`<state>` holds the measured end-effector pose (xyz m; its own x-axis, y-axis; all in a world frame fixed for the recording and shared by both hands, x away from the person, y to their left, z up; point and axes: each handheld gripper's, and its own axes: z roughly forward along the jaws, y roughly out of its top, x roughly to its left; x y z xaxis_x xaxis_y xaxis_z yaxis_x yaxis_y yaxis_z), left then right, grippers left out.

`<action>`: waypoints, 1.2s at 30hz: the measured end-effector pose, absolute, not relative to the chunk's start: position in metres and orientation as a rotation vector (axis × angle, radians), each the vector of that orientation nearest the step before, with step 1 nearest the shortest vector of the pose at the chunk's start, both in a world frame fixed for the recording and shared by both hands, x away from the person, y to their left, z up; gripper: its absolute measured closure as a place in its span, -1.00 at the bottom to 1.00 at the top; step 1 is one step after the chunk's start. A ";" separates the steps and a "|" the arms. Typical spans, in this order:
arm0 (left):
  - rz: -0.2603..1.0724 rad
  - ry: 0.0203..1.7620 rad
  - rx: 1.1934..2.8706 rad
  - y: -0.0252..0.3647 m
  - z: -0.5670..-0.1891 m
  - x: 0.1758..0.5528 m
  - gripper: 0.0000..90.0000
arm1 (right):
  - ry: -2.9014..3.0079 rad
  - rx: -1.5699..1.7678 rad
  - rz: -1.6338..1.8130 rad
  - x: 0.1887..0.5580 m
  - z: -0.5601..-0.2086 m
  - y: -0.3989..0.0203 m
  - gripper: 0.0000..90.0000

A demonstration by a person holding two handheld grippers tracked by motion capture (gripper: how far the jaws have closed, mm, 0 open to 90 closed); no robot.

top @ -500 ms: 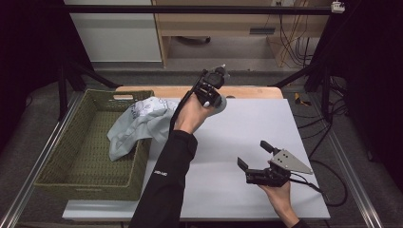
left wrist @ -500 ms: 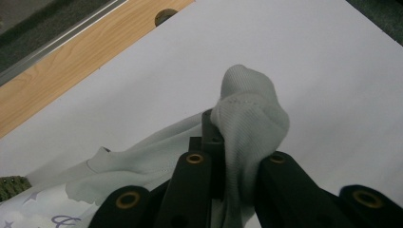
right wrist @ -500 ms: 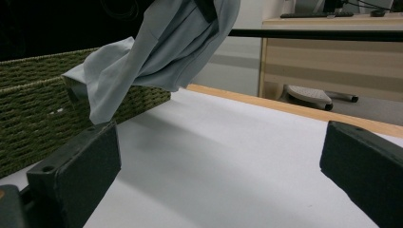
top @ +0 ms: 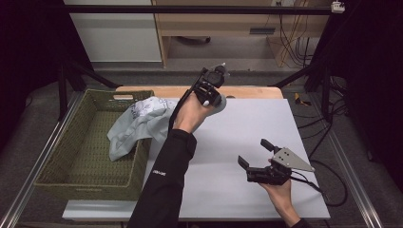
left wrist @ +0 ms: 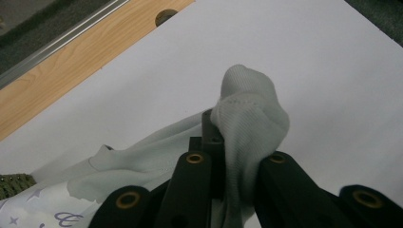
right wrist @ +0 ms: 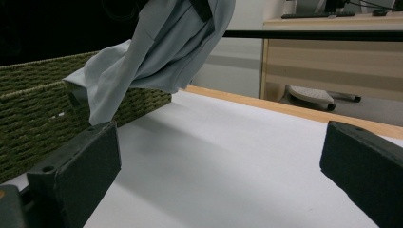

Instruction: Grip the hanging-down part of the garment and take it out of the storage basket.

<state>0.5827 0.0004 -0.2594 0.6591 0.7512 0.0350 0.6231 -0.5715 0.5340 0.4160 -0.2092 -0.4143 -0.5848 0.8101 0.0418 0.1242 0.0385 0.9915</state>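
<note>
While our left claw clamps the pale grey cotton garment — lifted slightly higher above the desk's far edge — our right claw waits wide.

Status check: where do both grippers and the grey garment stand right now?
Left gripper shut on grey garment, lifted above table. Right gripper open, empty, low over table. Garment trails over green basket rim. Nothing in the way.
</note>
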 end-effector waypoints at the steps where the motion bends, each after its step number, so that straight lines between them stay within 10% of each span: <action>1: 0.356 1.069 2.392 0.001 -0.259 0.583 0.89 | 1.765 0.944 1.593 0.416 -0.414 -0.209 -0.99; 36: 0.363 1.070 2.393 0.009 -0.247 0.578 0.89 | 1.840 0.905 1.636 0.462 -0.408 -0.133 -1.00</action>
<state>0.5776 0.0093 -0.2468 0.6576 0.7522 0.0408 0.6220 -0.5727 0.5341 0.4624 -0.1334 -0.4078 -0.6458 0.7615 0.0546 0.1432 0.0506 0.9884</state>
